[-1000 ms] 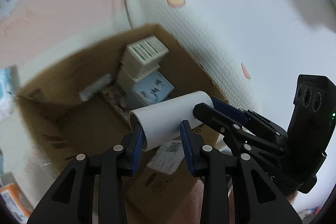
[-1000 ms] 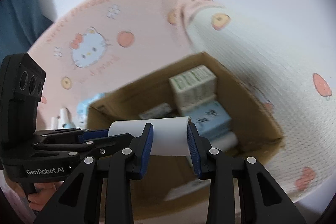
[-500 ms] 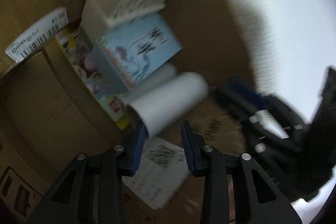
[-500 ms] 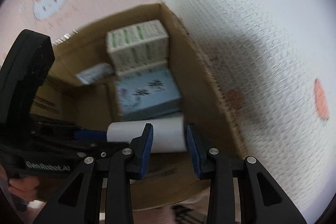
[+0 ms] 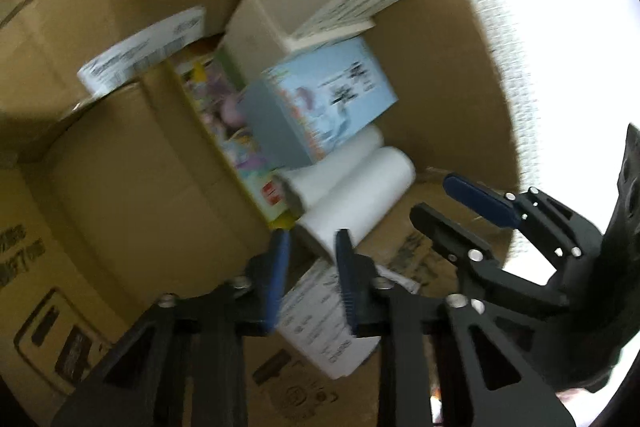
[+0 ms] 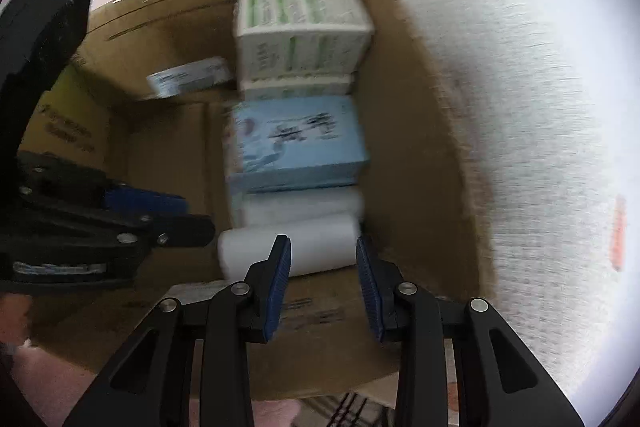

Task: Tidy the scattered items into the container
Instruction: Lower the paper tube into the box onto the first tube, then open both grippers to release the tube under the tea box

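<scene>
Now white roll [image 6: 296,247] lies between right gripper [image 6: 323,267] fingers

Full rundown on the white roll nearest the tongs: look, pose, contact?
The plain white paper-like roll is a smooth, unprinted cylinder lying on its side on the brown cardboard box floor, pressed alongside a second white roll below the light blue carton. The right tongs straddle it; whether their pads press is unclear. The left tongs, closing, sit at its near end.
</scene>
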### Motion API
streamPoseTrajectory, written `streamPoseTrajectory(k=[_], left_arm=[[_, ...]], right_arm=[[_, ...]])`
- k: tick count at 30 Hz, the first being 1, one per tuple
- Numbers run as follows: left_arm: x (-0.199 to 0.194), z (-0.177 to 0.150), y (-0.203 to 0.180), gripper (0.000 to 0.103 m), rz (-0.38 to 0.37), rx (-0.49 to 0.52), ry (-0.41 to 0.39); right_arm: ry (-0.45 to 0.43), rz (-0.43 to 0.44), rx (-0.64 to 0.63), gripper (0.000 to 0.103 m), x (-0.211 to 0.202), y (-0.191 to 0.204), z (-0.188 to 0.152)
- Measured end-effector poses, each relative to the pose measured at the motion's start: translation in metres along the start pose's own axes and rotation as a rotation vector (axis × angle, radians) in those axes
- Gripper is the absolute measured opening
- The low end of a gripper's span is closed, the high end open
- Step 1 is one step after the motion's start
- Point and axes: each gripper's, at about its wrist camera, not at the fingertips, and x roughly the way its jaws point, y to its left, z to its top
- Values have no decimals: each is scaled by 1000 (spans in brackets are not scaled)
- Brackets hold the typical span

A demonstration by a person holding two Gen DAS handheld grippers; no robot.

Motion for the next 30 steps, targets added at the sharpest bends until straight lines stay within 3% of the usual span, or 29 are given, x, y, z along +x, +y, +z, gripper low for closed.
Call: streamPoseTrajectory(k=[3,5,8,14,20,30], left_arm=[[8,-5,3,10,-32,-39,21],[15,-7,3,10,-50,-57,34],[24,-9,2,10,-48,-54,44],[33,-8,7,10,-92,-90,36],[35,-17,3,10,-88,-69,27],[49,-32,-4,10,-97,-51,101]], right_arm=[[60,36,-25,24,8,2,6],[115,1,-75,21,18,6,8],[161,21,-90,21,29,9,11],[188,21,-103,21,39,7,19],[224,23,-125,21,48,4,22],[244,31,-151,21,50,3,14]])
